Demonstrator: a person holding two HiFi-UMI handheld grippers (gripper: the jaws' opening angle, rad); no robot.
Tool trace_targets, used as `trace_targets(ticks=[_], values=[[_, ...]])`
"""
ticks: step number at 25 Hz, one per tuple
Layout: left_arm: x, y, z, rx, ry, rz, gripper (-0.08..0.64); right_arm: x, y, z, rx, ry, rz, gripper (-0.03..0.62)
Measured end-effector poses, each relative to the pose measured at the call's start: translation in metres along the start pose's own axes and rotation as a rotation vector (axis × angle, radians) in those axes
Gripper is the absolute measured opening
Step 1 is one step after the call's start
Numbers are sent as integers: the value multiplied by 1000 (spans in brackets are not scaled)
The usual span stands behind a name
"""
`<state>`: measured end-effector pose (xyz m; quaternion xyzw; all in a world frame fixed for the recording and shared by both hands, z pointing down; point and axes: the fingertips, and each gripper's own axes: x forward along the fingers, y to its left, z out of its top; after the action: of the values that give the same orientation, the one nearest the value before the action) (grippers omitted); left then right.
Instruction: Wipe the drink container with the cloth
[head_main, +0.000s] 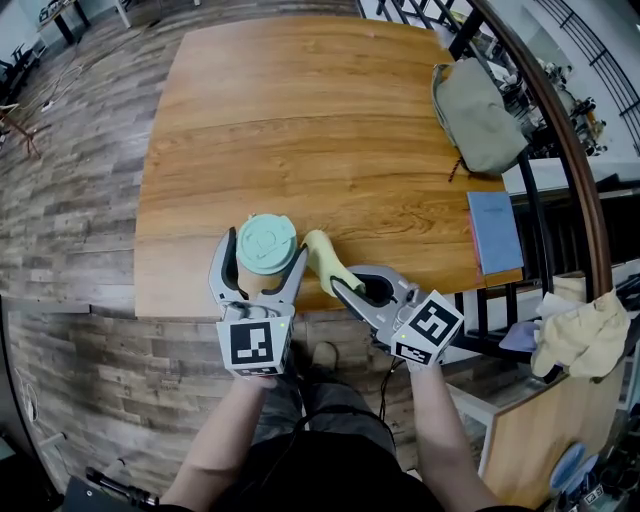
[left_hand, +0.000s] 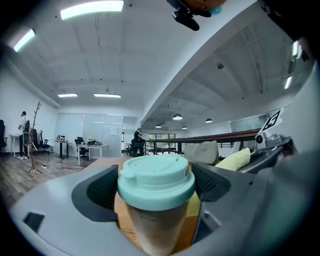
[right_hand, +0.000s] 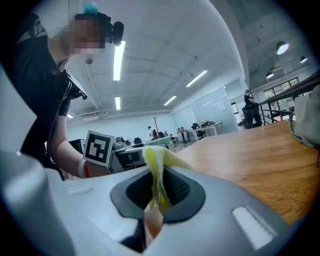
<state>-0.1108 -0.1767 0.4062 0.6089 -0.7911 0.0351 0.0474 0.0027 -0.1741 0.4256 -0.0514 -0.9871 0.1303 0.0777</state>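
Note:
A paper drink cup with a mint-green lid (head_main: 266, 243) (left_hand: 156, 181) stands at the near edge of the wooden table (head_main: 330, 130). My left gripper (head_main: 262, 270) (left_hand: 157, 192) is shut on the cup, one jaw on each side of it below the lid. A pale yellow cloth (head_main: 326, 256) (right_hand: 156, 167) (left_hand: 234, 160) is pinched in my right gripper (head_main: 352, 290) (right_hand: 157, 192), which is shut on it. The cloth sticks out toward the cup's right side, close beside it; I cannot tell whether it touches.
A grey-green bag (head_main: 478, 115) lies at the table's far right, with a blue notebook (head_main: 494, 232) near the right edge. A railing (head_main: 560, 130) runs along the right. A yellow rag (head_main: 580, 335) lies on a lower surface at right. The person's shoe (head_main: 322, 356) shows below the table edge.

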Motion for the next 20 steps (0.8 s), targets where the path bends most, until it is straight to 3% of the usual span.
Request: trace_targets(ticks=[5,10,16,20], values=[[0,-1,-1,1,-37,-45,439,-3,2,-3,5,-1,1,25],[-4,-5,0,-22,-47,-162,440,-3,5,-3,7,-10,0,25],[-22,-9,-1,7,-44,-393,453,-2,2,-4,23,-38,-25,25],[-33,-5,-6,72,22,-618,454,6,5,-7,30,-54,-52,25]])
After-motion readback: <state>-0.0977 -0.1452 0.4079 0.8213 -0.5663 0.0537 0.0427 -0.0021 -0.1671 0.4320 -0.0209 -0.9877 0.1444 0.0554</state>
